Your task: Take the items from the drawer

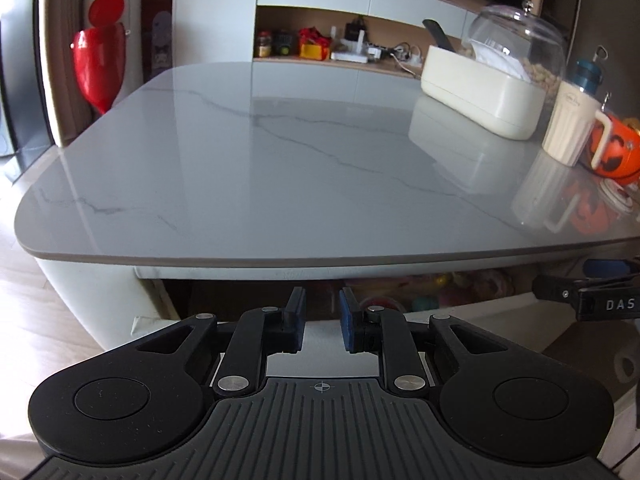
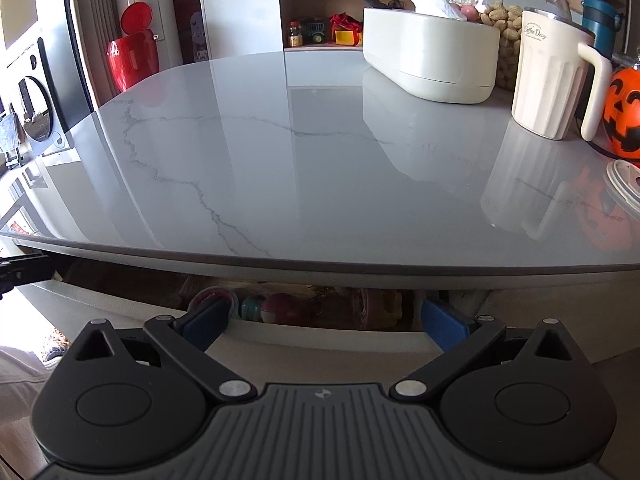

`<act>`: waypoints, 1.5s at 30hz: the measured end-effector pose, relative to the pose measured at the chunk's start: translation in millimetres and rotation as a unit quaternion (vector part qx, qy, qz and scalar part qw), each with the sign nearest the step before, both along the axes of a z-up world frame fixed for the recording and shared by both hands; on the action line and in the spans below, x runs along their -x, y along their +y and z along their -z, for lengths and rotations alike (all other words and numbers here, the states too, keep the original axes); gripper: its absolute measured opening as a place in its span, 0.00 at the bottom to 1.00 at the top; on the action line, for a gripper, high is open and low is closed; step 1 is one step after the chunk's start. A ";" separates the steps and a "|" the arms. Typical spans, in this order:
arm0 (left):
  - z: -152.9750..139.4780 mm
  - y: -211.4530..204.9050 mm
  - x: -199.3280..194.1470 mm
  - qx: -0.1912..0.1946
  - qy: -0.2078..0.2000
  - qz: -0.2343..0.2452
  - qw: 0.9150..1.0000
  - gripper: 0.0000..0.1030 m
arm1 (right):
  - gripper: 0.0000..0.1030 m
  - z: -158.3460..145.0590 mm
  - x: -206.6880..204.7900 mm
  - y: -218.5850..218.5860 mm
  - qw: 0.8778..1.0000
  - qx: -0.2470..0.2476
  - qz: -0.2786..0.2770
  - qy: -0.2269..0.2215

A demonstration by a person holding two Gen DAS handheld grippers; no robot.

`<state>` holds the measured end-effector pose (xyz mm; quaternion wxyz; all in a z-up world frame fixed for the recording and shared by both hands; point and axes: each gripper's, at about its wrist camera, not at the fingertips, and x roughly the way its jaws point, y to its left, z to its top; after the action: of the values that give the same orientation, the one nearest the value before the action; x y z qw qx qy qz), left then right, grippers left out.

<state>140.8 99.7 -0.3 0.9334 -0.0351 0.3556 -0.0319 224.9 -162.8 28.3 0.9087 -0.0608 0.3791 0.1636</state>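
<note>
Drawer (image 2: 320, 320) stood pulled out under the marble desk (image 2: 280, 168), small colourful items (image 2: 276, 307) inside.
Left claw (image 1: 322, 320) hovered before its front, pads narrowly parted, gripping nothing; right claw (image 2: 326, 322) was spread wide and empty. On the desk's far right sat a cream box (image 2: 428, 60), ribbed mug (image 2: 548, 84) and orange pumpkin pail (image 2: 624, 116).

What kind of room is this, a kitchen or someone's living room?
Probably a home living or dining room: a marble-look table holding a cream mug and a pumpkin bucket, with shelves of toys and clutter behind.
</note>
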 end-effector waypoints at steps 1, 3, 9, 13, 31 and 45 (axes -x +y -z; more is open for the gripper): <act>0.8 -1.2 -0.5 -0.009 0.002 -0.001 1.000 0.21 | 1.00 -0.1 1.5 -0.1 1.000 0.000 0.000 -0.001; 1.5 -1.9 -1.2 -0.015 0.007 -0.005 1.000 0.22 | 1.00 0.6 5.6 -0.1 1.000 -0.002 0.002 -0.006; 1.4 -1.4 -0.2 -0.017 0.010 -0.006 1.000 0.22 | 0.99 -1.0 1.4 -2.9 0.999 -0.026 0.026 -0.015; -0.8 -1.1 -1.2 -0.015 0.020 -0.008 1.000 0.22 | 0.99 5.7 -8.0 0.6 0.999 -0.005 0.033 -0.001; -11.7 -0.8 80.5 -0.012 0.089 0.044 0.995 0.22 | 1.00 3.5 60.4 -26.7 0.998 -0.009 0.004 0.067; -17.5 -9.5 87.8 -0.041 0.138 0.088 0.986 0.20 | 1.00 9.7 99.9 -33.5 0.998 -0.007 0.009 0.061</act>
<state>53.0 90.2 17.2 0.8696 0.0303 0.4838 -0.0944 125.0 -196.4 18.6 0.8860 -0.0407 0.4327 0.1616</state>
